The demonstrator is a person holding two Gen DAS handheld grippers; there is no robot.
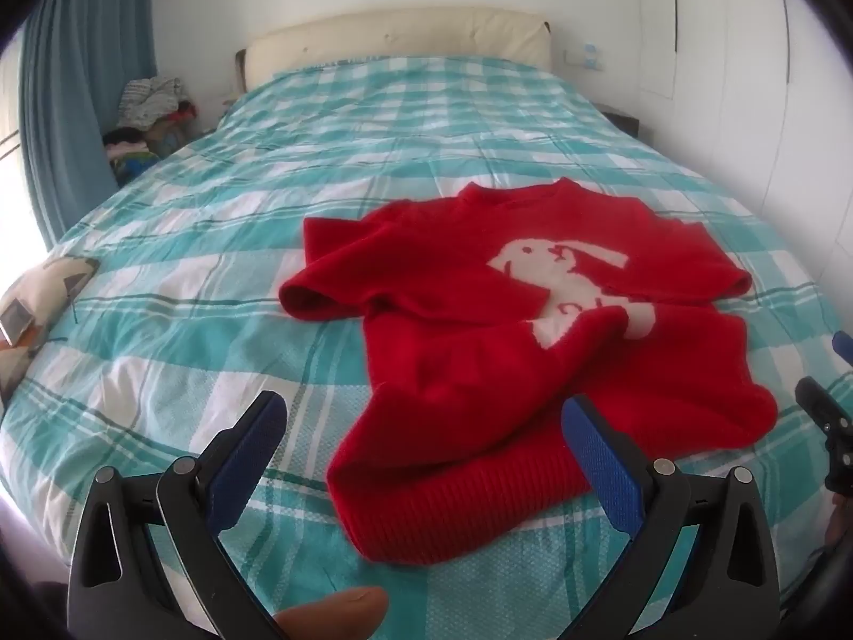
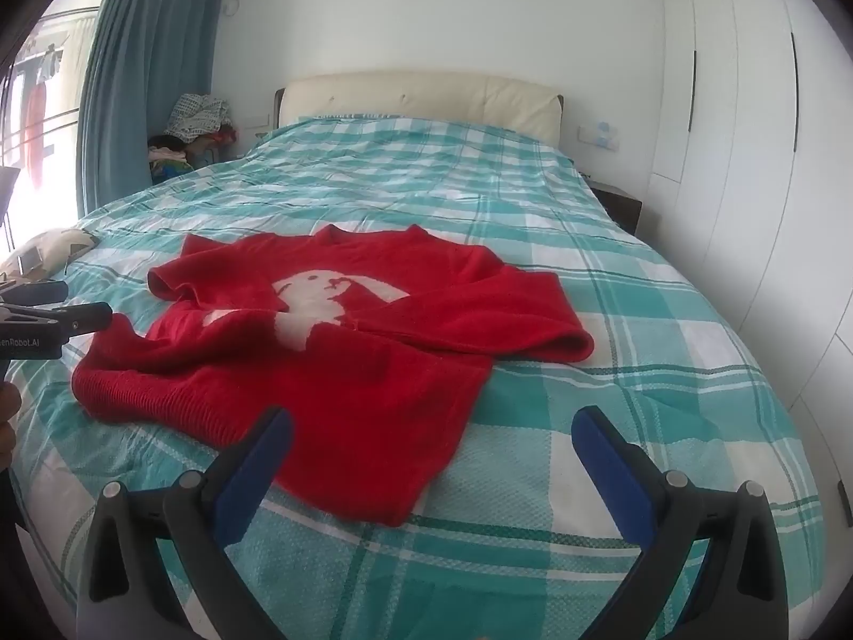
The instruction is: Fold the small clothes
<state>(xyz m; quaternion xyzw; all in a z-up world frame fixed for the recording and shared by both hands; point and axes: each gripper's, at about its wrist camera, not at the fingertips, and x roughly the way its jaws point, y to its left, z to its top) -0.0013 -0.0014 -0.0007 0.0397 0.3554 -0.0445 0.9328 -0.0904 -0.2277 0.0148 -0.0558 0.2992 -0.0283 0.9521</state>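
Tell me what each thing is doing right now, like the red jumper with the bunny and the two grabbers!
Red knitted sweater with a white rabbit: lying rumpled on the bed, unfolded, both sleeves bent across its front.
Left gripper: open, holding nothing, near the sweater's hem.
Right gripper: open, holding nothing, near the hem.
Teal and white checked bedspread: spread over the bed, slightly wrinkled.
Blue curtain: drawn aside beside the window.
White wardrobe doors: shut.

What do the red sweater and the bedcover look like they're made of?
Red sweater: soft matte knit, probably wool or acrylic; ribbed hem, fuzzy surface, white rabbit motif knitted in. Bedcover: thin woven fabric, likely cotton, matte; fine creases, teal-and-white check.
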